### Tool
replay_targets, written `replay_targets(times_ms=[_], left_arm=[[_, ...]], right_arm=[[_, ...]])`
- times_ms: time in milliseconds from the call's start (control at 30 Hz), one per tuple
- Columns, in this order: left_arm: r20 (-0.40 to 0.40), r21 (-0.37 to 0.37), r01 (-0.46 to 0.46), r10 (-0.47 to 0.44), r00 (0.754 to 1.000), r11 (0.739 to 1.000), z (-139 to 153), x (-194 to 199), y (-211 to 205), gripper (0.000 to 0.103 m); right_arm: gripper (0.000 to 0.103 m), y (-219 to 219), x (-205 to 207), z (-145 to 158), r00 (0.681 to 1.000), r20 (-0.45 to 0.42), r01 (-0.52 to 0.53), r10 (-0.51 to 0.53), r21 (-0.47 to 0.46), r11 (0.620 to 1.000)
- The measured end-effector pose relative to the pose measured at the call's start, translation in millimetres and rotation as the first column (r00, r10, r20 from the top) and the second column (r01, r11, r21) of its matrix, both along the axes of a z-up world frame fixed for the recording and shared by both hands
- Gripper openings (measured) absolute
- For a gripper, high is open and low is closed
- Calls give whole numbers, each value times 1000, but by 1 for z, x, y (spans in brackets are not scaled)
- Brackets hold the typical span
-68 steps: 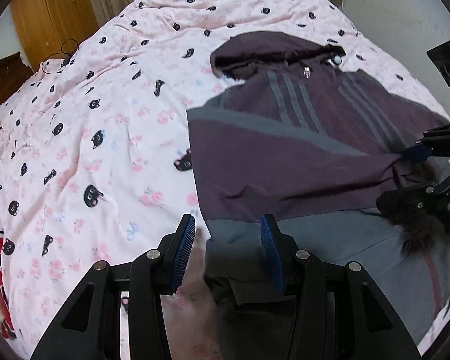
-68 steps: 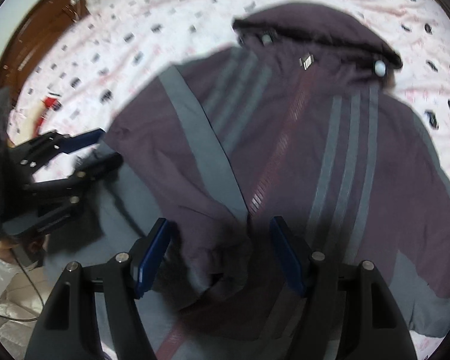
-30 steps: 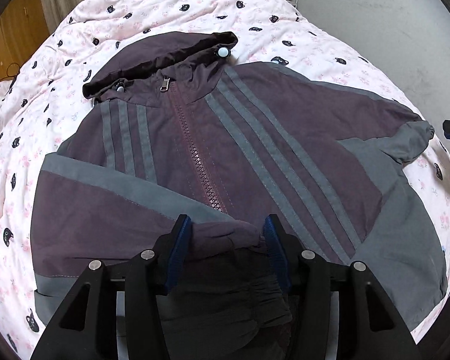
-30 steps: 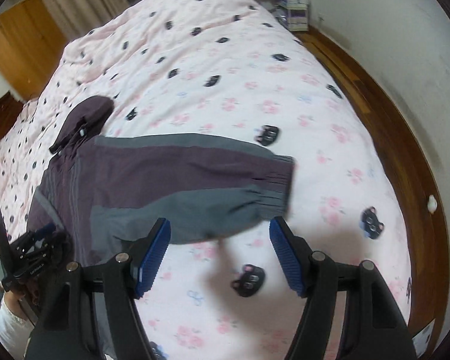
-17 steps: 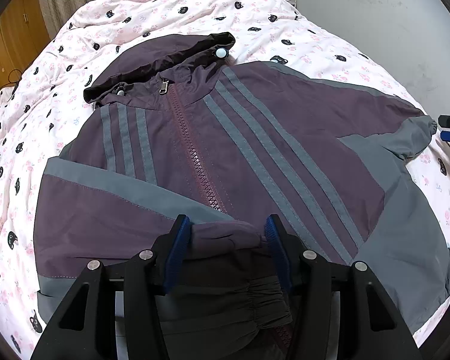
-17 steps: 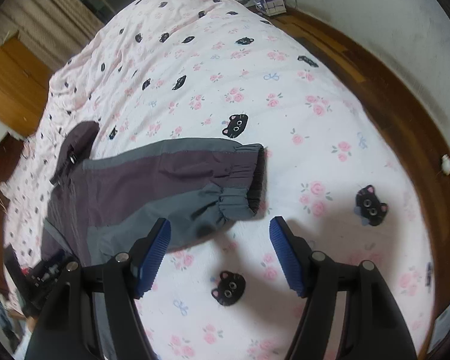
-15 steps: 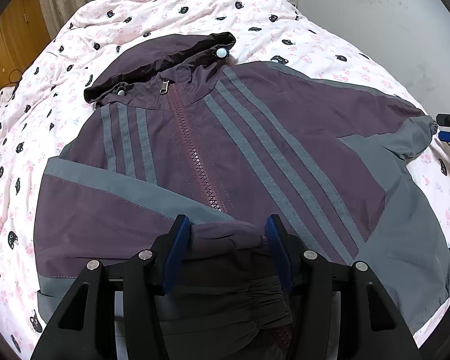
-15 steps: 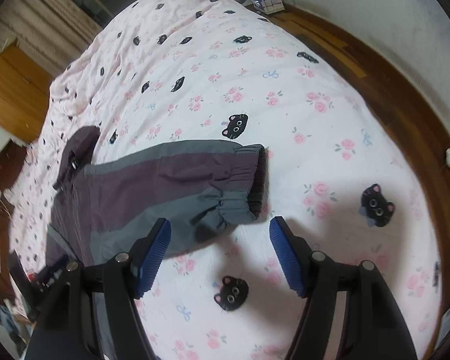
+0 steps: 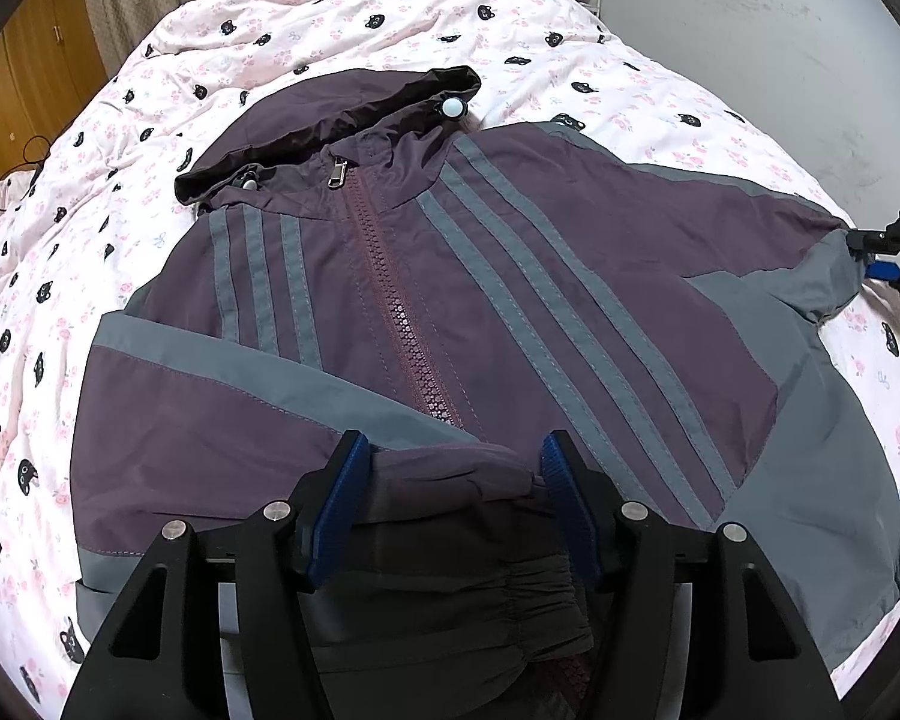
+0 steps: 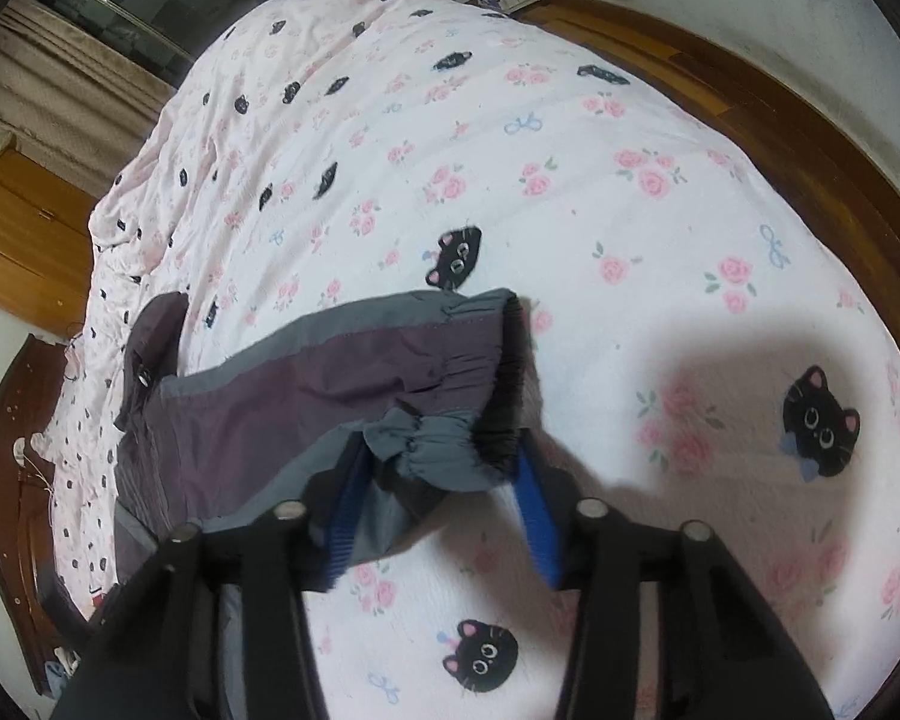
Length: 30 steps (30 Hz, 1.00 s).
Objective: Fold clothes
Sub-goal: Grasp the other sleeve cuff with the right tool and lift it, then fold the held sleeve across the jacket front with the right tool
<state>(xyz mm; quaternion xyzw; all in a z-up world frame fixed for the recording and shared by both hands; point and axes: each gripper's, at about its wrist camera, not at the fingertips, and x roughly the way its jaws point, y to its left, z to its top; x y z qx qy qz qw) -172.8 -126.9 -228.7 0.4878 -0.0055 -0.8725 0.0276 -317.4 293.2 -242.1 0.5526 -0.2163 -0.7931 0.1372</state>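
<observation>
Jacket [image 9: 450, 300] lies zipped, front up, on the bed [image 9: 330, 18], one sleeve folded across its chest. Left tongs [image 9: 450, 504] gape above that cuff, gripping nothing. Right tongs [image 10: 438, 510], half-open, straddle the outstretched sleeve's cuff [image 10: 450, 456], seen close only in the right view; closing likely follows.
</observation>
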Motion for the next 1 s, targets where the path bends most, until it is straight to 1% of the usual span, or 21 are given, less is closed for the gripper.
replay_targets(times_ms=[67, 167, 300, 400, 533, 733, 867, 1000], left_arm=[[-2, 2, -1, 1, 1000, 1000, 0, 0, 0, 55], [-9, 5, -5, 5, 1000, 1000, 1, 1, -1, 55], [-17, 6, -6, 6, 1000, 1000, 2, 2, -1, 55], [-21, 16, -9, 9, 1000, 1000, 3, 3, -3, 55], [-24, 23, -11, 11, 1000, 1000, 3, 4, -4, 55], [-35, 39, -19, 20, 999, 999, 6, 5, -7, 55], [-43, 54, -26, 29, 999, 998, 10, 8, -10, 55], [-56, 74, -38, 42, 998, 997, 15, 12, -16, 55]], right_arm=[[37, -1, 0, 6, 1000, -14, -9, 9, 1, 1000], [34, -4, 2, 19, 998, -49, -34, 35, 20, 999], [31, -21, 9, 48, 987, -124, -94, 106, 99, 991], [31, -40, 17, 74, 967, -185, -141, 173, 171, 975], [30, -68, 28, 106, 930, -252, -205, 266, 244, 948], [27, -119, 47, 146, 860, -320, -303, 397, 306, 903], [22, -159, 61, 164, 808, -342, -370, 479, 339, 865], [20, -195, 76, 171, 755, -348, -438, 556, 362, 823]])
